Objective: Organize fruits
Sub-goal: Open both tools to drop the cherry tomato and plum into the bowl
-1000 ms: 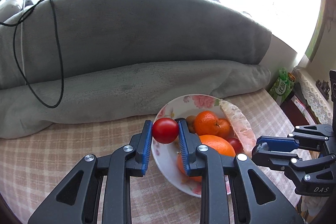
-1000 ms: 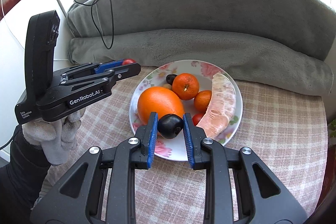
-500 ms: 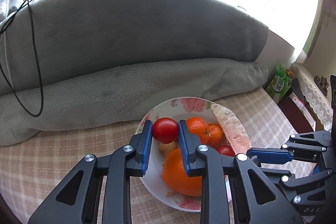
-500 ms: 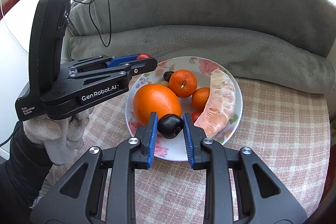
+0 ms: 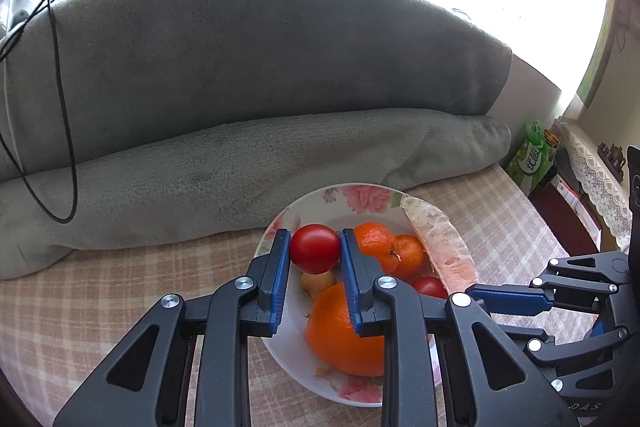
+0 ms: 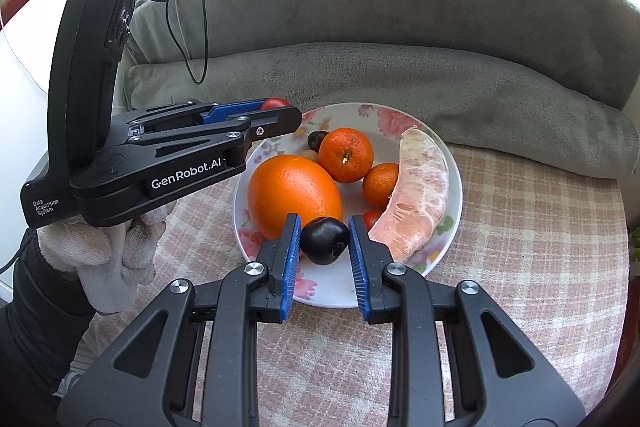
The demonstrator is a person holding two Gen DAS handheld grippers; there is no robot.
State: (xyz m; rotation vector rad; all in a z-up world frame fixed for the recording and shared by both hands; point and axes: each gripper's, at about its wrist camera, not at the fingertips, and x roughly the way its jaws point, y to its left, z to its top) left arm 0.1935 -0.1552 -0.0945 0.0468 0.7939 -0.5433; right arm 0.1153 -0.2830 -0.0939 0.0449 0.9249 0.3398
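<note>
My left gripper [image 5: 315,254] is shut on a red cherry tomato [image 5: 315,248], held above the left rim of the flowered plate [image 5: 360,195]. A dark plum [image 6: 324,240] is pinched in my right gripper [image 6: 325,241], which hovers over the plate's [image 6: 332,293] near edge. On the plate lie a big orange [image 6: 294,195], two mandarins [image 6: 346,155], a peeled pomelo wedge [image 6: 416,195], another small red tomato [image 5: 429,286], a second dark fruit [image 6: 316,140] and a small tan fruit [image 5: 317,281]. The left gripper [image 6: 276,109] also shows from the side in the right wrist view.
The plate rests on a checked cloth [image 6: 540,227] covering a small round table. Behind it lies a folded grey blanket [image 5: 240,67] with a black cable [image 5: 60,107] draped over it. A gloved hand [image 6: 108,255] holds the left tool. A green packet [image 5: 532,155] stands at the right.
The left gripper has shifted with its tomato from beside the plate's left rim to over the plate. The right gripper has barely moved, still holding the plum.
</note>
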